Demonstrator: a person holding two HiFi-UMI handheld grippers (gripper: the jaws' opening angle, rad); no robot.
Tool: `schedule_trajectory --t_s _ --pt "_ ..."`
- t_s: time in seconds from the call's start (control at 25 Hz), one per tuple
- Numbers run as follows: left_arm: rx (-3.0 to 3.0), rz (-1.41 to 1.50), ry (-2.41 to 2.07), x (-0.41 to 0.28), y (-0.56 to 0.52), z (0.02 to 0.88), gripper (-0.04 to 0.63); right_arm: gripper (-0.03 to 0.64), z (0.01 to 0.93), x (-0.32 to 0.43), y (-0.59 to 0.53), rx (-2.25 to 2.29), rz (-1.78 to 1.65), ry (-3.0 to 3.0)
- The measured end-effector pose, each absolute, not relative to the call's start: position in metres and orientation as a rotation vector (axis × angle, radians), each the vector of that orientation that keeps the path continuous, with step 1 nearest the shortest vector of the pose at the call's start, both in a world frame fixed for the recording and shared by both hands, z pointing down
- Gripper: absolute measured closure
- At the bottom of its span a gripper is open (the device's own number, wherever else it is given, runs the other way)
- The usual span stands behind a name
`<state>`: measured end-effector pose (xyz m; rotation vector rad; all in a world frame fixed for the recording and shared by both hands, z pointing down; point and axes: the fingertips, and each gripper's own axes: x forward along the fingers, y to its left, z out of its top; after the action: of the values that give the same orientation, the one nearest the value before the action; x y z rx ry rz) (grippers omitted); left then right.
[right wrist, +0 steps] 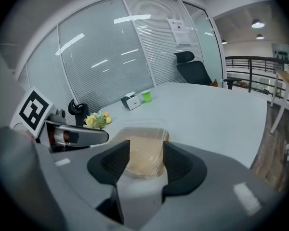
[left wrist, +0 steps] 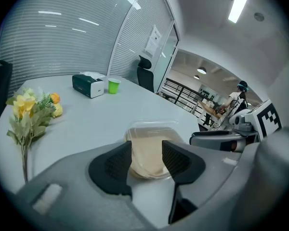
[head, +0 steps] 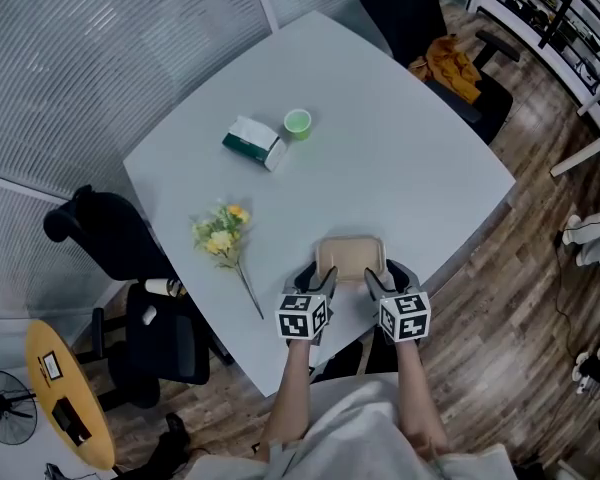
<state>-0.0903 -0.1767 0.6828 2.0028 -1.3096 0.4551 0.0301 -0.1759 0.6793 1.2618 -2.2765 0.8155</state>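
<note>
A clear lidded plastic container (head: 350, 258) with beige contents sits near the table's front edge. My left gripper (head: 320, 280) is at its near left corner and my right gripper (head: 378, 280) at its near right corner. Both are open with nothing between the jaws. In the left gripper view the container (left wrist: 151, 134) lies just past the open left gripper (left wrist: 147, 161), and the right gripper's body (left wrist: 221, 139) shows beside it. In the right gripper view the container (right wrist: 145, 146) lies just beyond the open right gripper (right wrist: 145, 166). Whether the fingertips touch it cannot be told.
A bunch of yellow flowers (head: 223, 233) lies to the left on the white table (head: 400, 168). A tissue box (head: 252, 142) and a green cup (head: 297, 123) stand farther back. Black office chairs (head: 130, 258) stand at the left, and another (head: 420, 28) at the far side.
</note>
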Motion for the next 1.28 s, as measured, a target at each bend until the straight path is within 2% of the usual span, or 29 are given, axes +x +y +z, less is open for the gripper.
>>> schedule_trajectory --t_s 1.04,1.28 --pt "2.132 0.415 -1.396 -0.09 -0.151 0.625 0.394 0.411 0.627 0.032 -0.146 1.367 0.658 -2.33" --pt "2.154 0.404 -1.428 -0.092 -0.152 0.611 0.394 0.428 0.612 0.031 -0.148 1.404 0.631 -2.349"
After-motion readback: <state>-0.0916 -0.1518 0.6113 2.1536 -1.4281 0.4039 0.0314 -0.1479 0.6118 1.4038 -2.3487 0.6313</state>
